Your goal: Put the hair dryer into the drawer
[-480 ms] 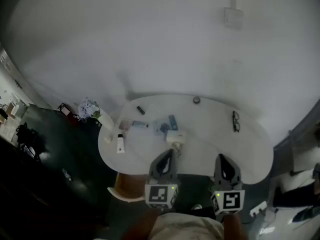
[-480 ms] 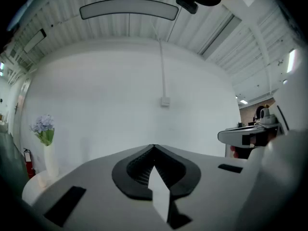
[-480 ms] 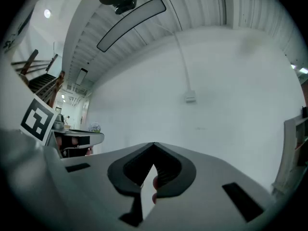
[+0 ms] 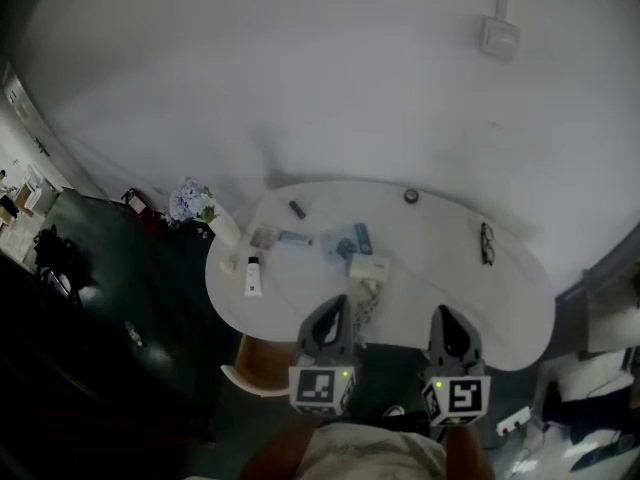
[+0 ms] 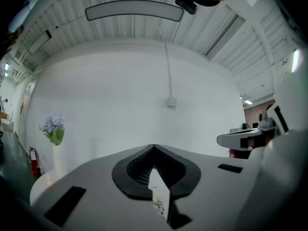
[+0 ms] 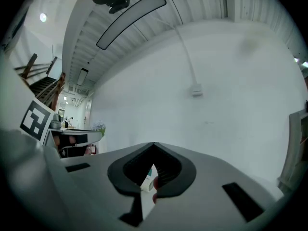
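Hair dryer (image 4: 368, 266) is held by neither claw: nearest, the left gripper (image 4: 337, 310) and right gripper (image 4: 443, 316) both have jaws closed tight on nothing. Just beyond the left one, the white dryer lies mid-table (image 4: 450, 278), cord (image 4: 365, 306) trailing near; glasses (image 4: 486, 243) farther right

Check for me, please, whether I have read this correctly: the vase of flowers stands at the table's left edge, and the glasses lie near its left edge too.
Not quite. The head view shows the glasses lying near the right edge of the table, not the left. The vase of flowers does stand at the table's left edge.
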{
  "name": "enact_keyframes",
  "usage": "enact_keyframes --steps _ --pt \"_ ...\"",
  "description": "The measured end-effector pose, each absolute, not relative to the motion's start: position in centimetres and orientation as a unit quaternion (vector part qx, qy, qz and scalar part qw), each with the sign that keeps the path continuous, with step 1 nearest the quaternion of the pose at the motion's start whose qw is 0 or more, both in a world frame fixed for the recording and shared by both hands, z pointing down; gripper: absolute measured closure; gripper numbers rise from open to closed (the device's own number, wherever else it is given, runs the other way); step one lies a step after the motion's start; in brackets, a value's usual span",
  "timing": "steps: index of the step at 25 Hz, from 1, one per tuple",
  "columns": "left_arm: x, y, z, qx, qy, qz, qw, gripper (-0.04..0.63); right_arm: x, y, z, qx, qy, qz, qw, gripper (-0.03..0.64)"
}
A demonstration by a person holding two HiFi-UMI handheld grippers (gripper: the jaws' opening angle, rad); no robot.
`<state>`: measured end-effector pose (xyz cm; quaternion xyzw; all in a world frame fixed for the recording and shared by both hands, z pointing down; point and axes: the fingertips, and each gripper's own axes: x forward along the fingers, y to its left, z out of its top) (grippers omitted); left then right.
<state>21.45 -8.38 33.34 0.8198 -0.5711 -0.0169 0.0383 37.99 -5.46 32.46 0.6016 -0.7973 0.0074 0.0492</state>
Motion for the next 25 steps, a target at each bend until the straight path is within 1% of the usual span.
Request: enact_keyframes --steps 6,14,25 --pt "18.1 -8.2 33.4 0.815 -0.579 -0.02 0.035 0.593 35.3 -6.8 34.5 0.601 -0.797 0.025 0.048 0.614" --pt "13.4 -8.5 34.6 0.816 -0.576 -0.027 0.043 0.594 30.9 -8.9 37.7 0.619 -0.78 0.049 0.08 0.614" --pt "12.0 -10.4 36.9 0.815 -0.575 -0.017 0.067 0.594 29.0 -12.2 44.2 0.611 -0.772 0.109 0.137 0.614"
